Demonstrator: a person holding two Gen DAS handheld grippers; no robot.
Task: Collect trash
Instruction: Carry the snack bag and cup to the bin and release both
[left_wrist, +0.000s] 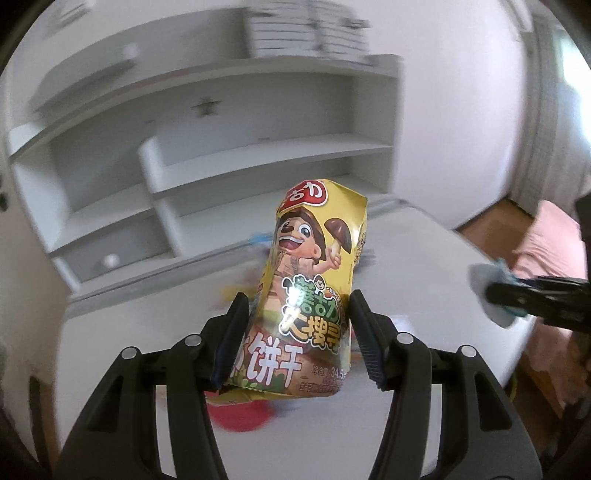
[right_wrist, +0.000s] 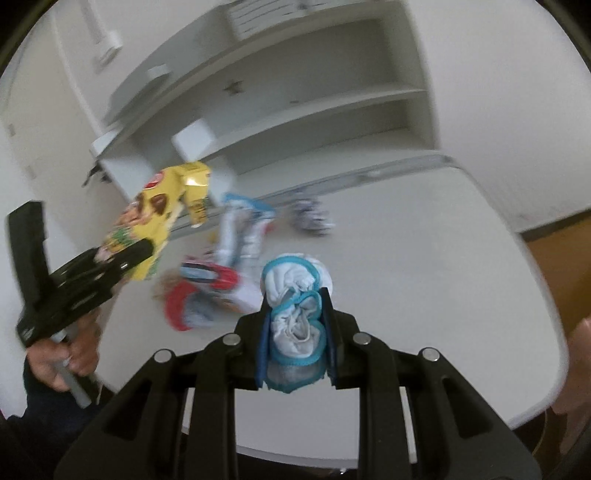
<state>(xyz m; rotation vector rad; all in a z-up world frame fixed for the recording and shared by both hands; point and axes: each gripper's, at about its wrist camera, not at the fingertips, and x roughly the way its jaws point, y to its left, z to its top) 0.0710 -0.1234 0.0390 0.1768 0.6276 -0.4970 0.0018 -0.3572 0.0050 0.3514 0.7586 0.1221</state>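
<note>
We find the left gripper (left_wrist: 295, 339) clamped low on a yellow snack bag (left_wrist: 314, 280), which stands up ahead of its jaws, light and crinkly, best pinched across its flat sides, while the right gripper (right_wrist: 295, 339) squeezes a soft crumpled wrapper (right_wrist: 295, 317) held between its pads, above the table (right_wrist: 443, 258)

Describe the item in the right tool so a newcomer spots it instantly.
Start at the white table below the white shelving. Above its near edge, the right tool pinches a crumpled white wrapper with turquoise trim. The other wrappers have red or yellow; this one has neither.
</note>
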